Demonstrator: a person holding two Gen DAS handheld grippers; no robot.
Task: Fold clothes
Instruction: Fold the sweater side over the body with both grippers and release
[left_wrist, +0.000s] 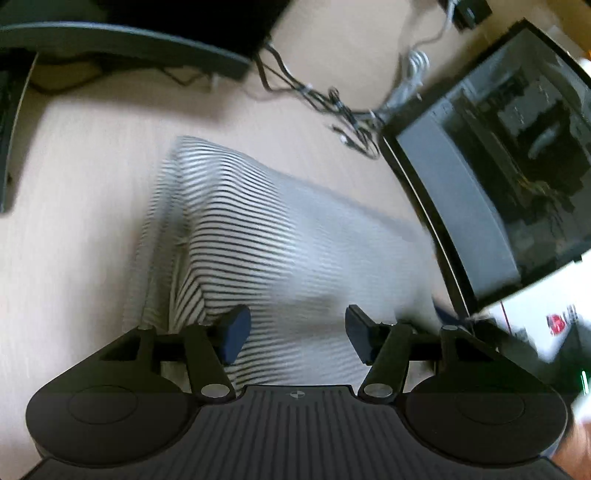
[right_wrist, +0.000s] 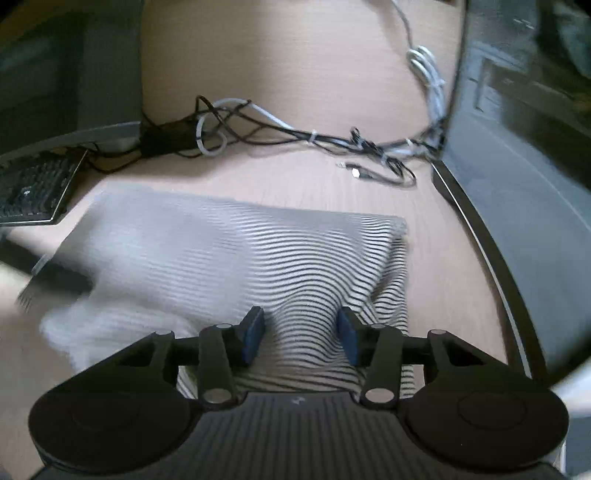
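Striped cloth (right_wrist: 258, 258) lies folded flat on the desk (right_wrist: 295, 74), cables (right_wrist: 295, 136) at twelve o'clock; left gripper (left_wrist: 297, 334) and right gripper (right_wrist: 301, 334) hover spread above it, pinching nothing, likely between folds.

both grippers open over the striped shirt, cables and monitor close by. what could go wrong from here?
1. The striped shirt looks bunched under the right gripper; closing there may pinch several layers and skew the fold.
2. The loose cables lie just beyond the shirt's far edge; a sweep could snag them.
3. The monitor stands close beside the shirt; the left gripper could clip it.
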